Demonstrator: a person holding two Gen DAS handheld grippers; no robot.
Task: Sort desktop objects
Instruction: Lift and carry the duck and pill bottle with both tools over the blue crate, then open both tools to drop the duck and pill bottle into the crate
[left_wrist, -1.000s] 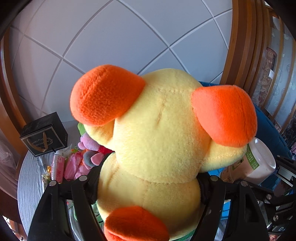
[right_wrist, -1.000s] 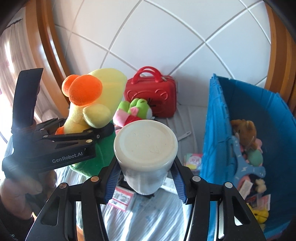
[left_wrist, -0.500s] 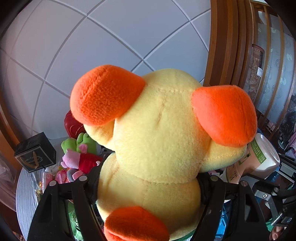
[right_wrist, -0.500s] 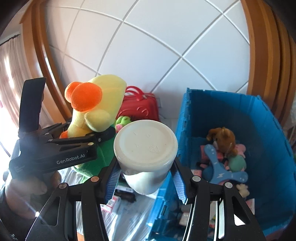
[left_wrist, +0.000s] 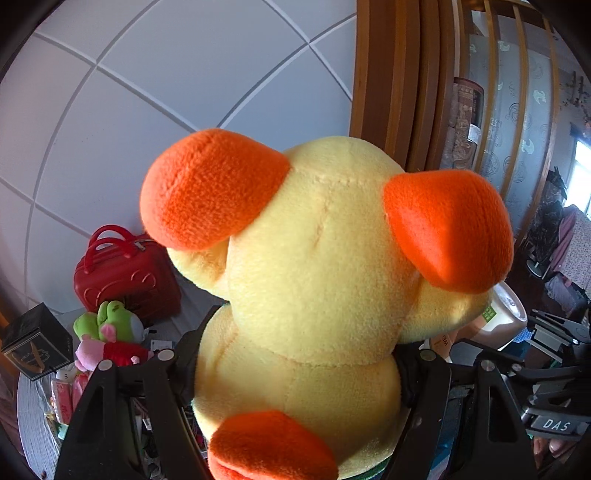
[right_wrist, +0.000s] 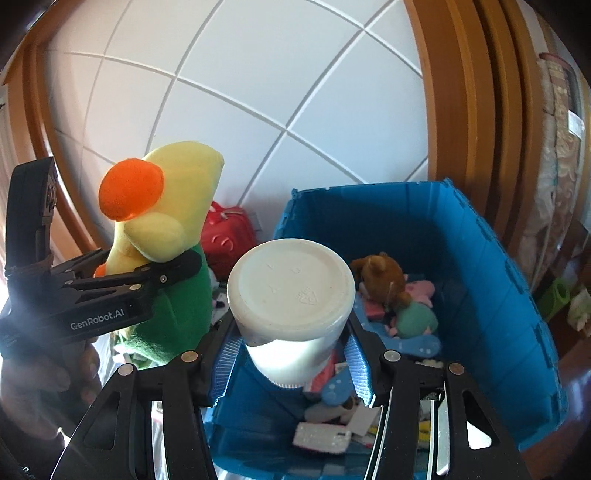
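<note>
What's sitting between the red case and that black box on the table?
In the left wrist view, a green plush and a pink one lie between the red case and the black box.

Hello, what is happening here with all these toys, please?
A person is sorting things with a gripper in each hand. The left gripper is clamped on a yellow plush toy. The right gripper holds a white jar above an open blue bin that already has toys in it. A red case is on the table, not yet sorted.
</note>
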